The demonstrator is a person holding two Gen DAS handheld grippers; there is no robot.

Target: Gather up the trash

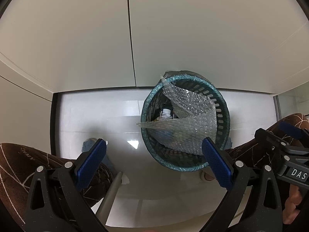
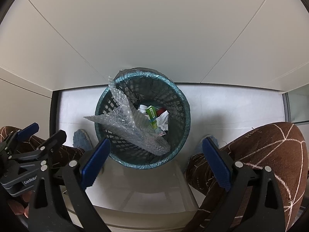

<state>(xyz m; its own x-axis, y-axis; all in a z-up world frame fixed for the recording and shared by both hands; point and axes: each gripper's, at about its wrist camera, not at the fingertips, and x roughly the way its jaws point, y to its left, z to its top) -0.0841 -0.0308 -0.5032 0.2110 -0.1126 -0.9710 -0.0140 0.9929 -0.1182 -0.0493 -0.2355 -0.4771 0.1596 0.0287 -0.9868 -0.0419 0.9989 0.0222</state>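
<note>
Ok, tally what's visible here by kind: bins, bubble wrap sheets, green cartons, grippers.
Bins: 1, the teal basket
Bubble wrap sheets: 1, bubble wrap hanging over its rim
Green cartons: 1, green carton inside, among crumpled white paper
Grippers: 2, left gripper and right gripper, both open
Total: 5

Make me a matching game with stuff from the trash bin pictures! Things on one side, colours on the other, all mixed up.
Things:
1. bin rim
2. bubble wrap
3. small box in the bin
4. gripper pads

Colours:
A. bright green
B. blue
C. teal
D. clear, see-through

Right pairs: 1-C, 2-D, 3-A, 4-B
</note>
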